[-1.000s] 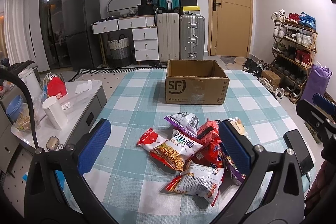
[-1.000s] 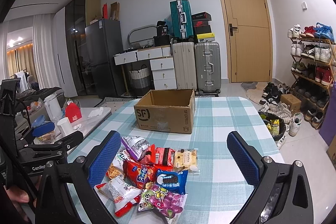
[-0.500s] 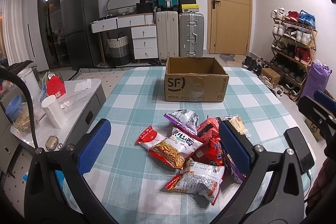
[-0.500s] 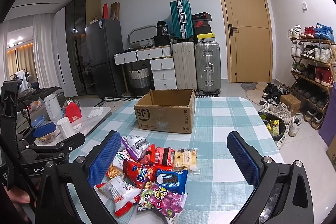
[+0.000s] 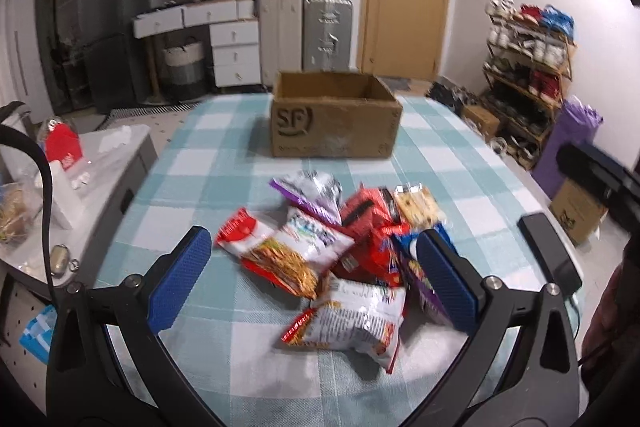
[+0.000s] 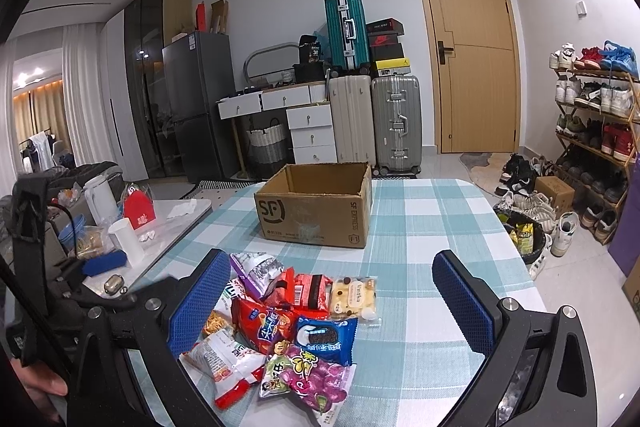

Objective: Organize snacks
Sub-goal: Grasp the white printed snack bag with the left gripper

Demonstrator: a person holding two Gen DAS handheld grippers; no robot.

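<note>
Over the last second our left claw (image 5: pixel 312 279) has pushed forward and dipped toward the snacks (image 5: pixel 336 251); its view is blurred with motion, and the pile sits larger between the fingers; we read this as the approach to a first pick, nothing packed yet. Snacks heaped near the table's (image 6: pixel 432 227) near edge; box (image 6: pixel 316 205) stands open toward the far edge, seemingly empty. Left claw spread wide, holding nothing, angled down over the pile. Right claw (image 6: pixel 332 311) unmoved, also wide apart and empty, hovering level beside the heap.
</note>
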